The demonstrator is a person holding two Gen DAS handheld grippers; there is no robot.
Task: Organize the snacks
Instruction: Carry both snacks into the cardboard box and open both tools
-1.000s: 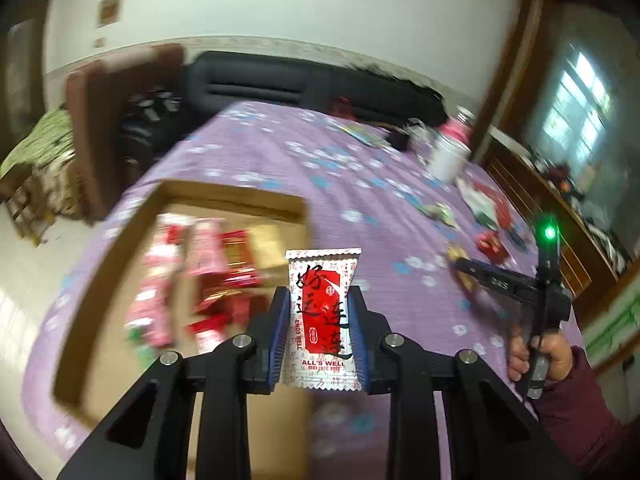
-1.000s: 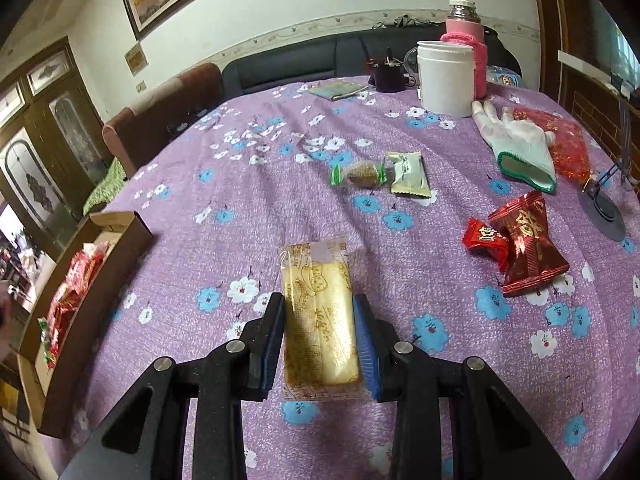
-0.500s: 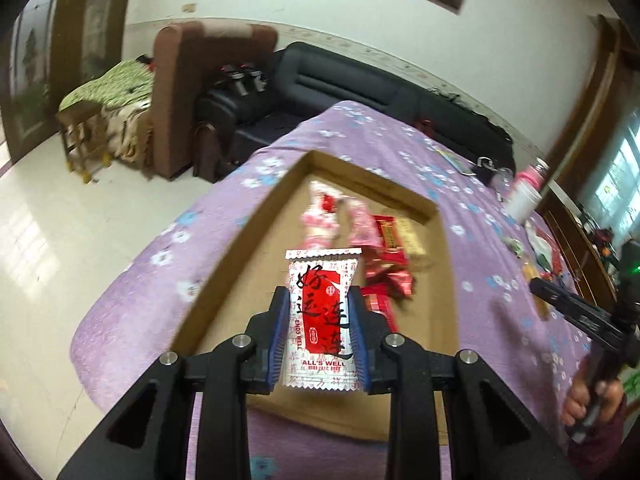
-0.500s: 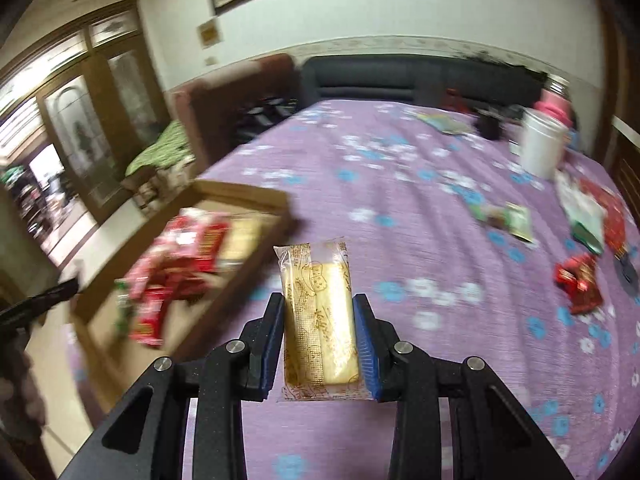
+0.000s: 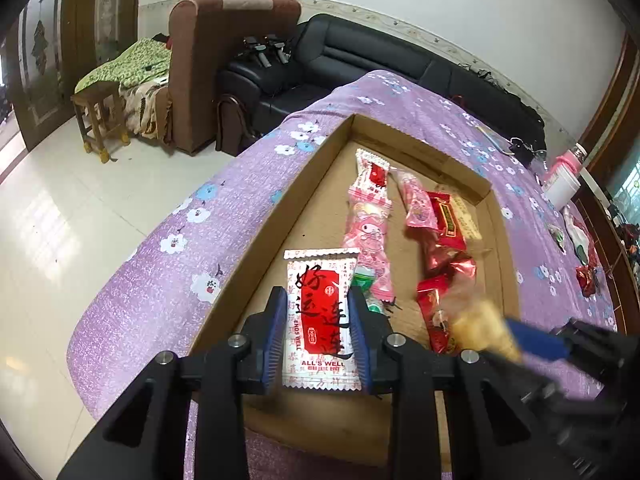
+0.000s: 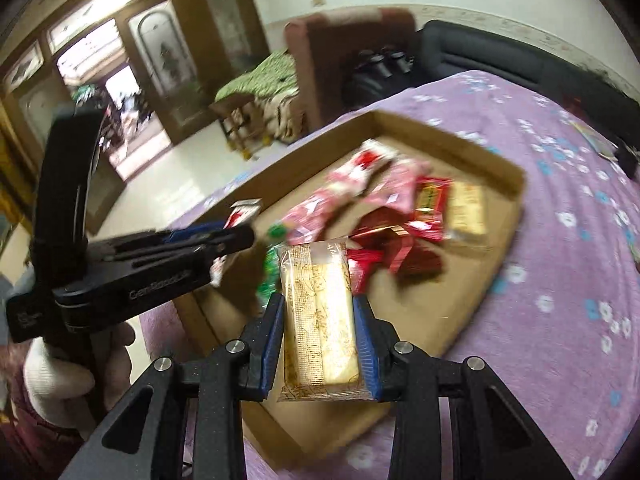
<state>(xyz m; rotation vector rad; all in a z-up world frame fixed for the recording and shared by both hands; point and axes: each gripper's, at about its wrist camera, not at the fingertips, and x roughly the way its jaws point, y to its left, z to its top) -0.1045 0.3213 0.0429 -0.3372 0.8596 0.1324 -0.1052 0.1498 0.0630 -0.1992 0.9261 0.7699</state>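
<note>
A shallow cardboard box (image 5: 280,248) lies on the purple flowered cloth and holds several pink and red snack packets (image 5: 370,232). My left gripper (image 5: 318,300) hovers over the box's near end. A white and red packet (image 5: 320,320) stands between its blue pads, which still touch it while the jaws are opening. My right gripper (image 6: 318,300) is shut on a yellow biscuit packet (image 6: 320,320), low over the box (image 6: 440,132) beside the heap. Each gripper shows in the other's view: the right one blurred (image 5: 532,344), the left one (image 6: 224,236) at left.
A white jar (image 5: 562,184), a glove (image 5: 576,236) and loose red snacks (image 5: 588,280) lie on the cloth far right. The table's rounded edge drops to a tiled floor at left. A brown armchair (image 5: 224,60), a stool (image 5: 98,116) and a black sofa stand behind.
Both grippers came over the box with their packets. The right one swung left from the middle of the table to the box and now sits close beside the left one, which sank lower.
</note>
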